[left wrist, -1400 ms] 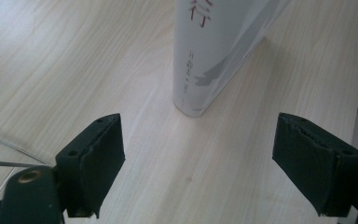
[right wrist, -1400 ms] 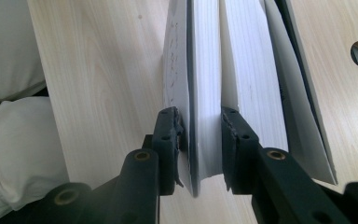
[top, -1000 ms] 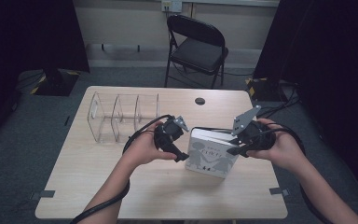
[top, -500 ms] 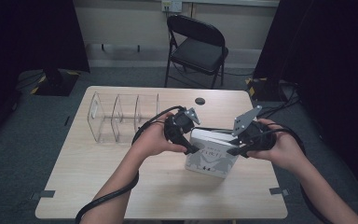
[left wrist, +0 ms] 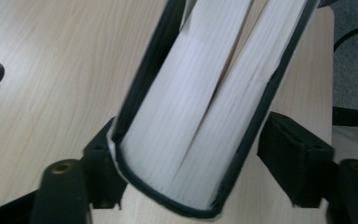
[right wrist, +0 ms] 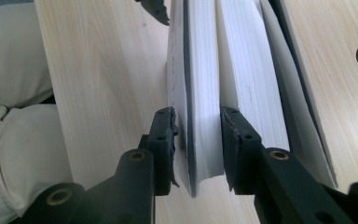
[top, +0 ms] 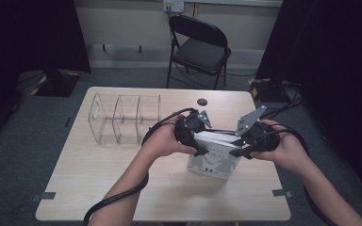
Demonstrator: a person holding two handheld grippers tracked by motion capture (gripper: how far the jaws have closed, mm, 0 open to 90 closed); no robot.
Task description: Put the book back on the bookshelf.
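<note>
A thick book with a white patterned cover stands on its edge on the wooden table, its pages fanned apart at the top. My left gripper reaches over the book's upper left corner. In the left gripper view the whole page block sits between the jaws, which have just been closing; the left pad touches the cover, while a sliver of table shows beside the right pad. My right gripper is at the book's right end, shut on the front cover and a block of pages.
A clear plastic organiser with upright dividers stands at the table's back left. A dark round hole lies behind the book. A black folding chair stands beyond the table. The person's trouser leg is at the near edge.
The left hand has come up from the book's left side over its top corner, and its jaws have narrowed around the pages. The right hand has held still.
</note>
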